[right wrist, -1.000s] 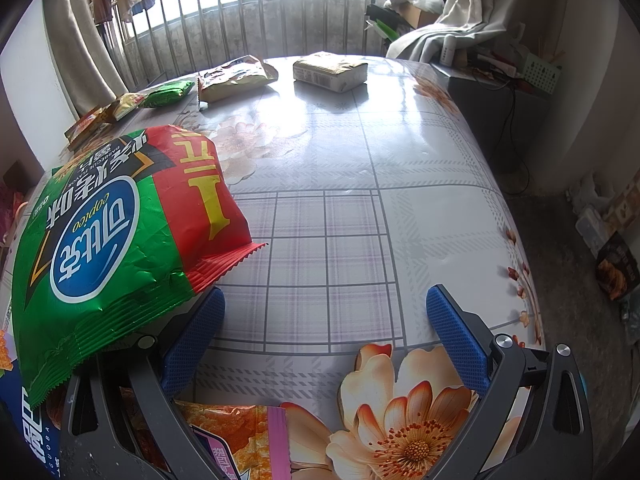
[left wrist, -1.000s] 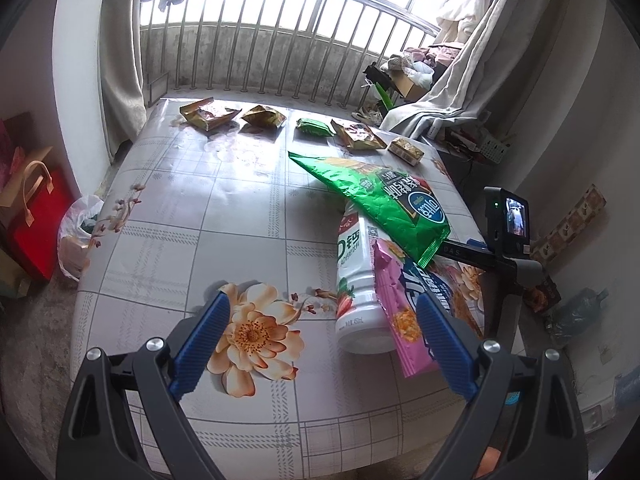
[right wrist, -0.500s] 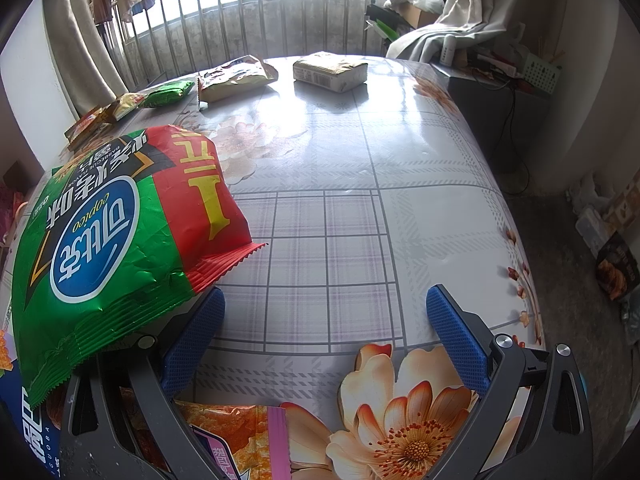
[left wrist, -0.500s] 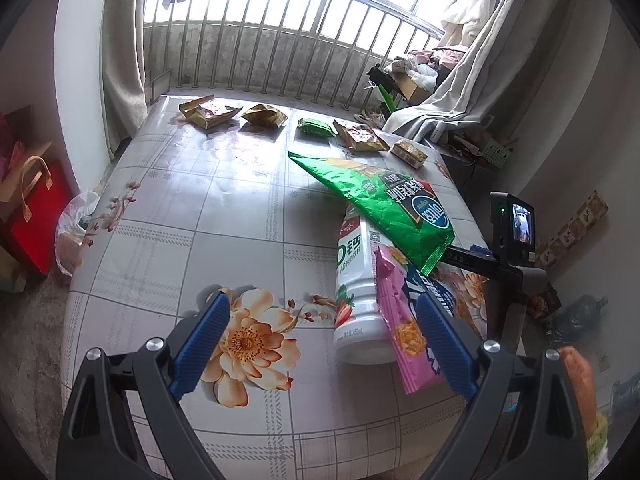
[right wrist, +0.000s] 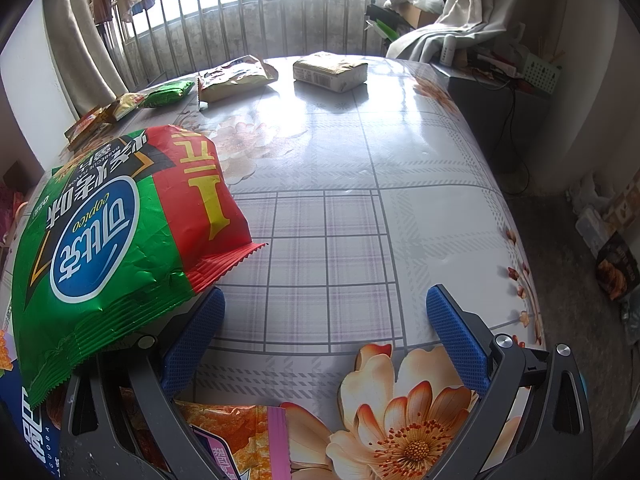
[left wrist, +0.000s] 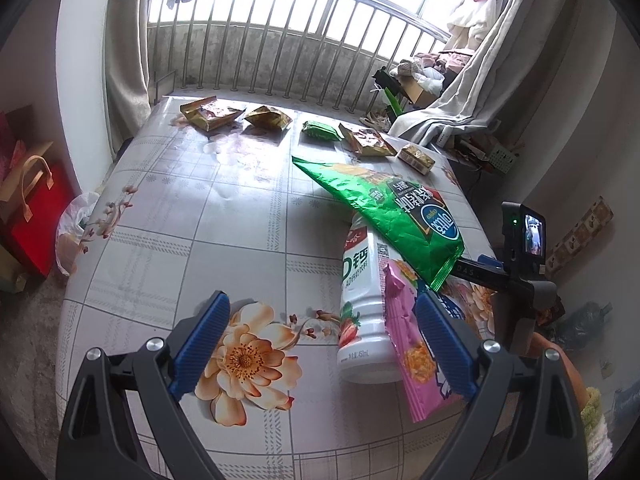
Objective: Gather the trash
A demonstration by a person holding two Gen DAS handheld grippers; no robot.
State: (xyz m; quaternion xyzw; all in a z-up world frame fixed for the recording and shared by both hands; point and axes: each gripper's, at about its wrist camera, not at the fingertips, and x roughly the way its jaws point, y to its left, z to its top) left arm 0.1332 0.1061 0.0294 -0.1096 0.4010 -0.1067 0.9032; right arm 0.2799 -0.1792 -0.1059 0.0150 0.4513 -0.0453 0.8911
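A big green chip bag lies tilted over a white drink bottle on its side. A pink snack bag rests beside the bottle. My left gripper hovers open over the table's near edge, the bottle just inside its right finger, nothing held. The right gripper is open low over the tablecloth, empty between its fingers. The green chip bag drapes over its left finger, and the pink snack bag lies under it. Several small wrappers line the far edge.
The flowered tablecloth covers the table. A boxy packet and a flat wrapper sit at the far end. On the floor to the left are a red bag and a white plastic bag. Clutter crowds the right wall.
The left view has drawn back slightly, and an orange sleeve now shows at its lower right. The right gripper and the trash have not moved.
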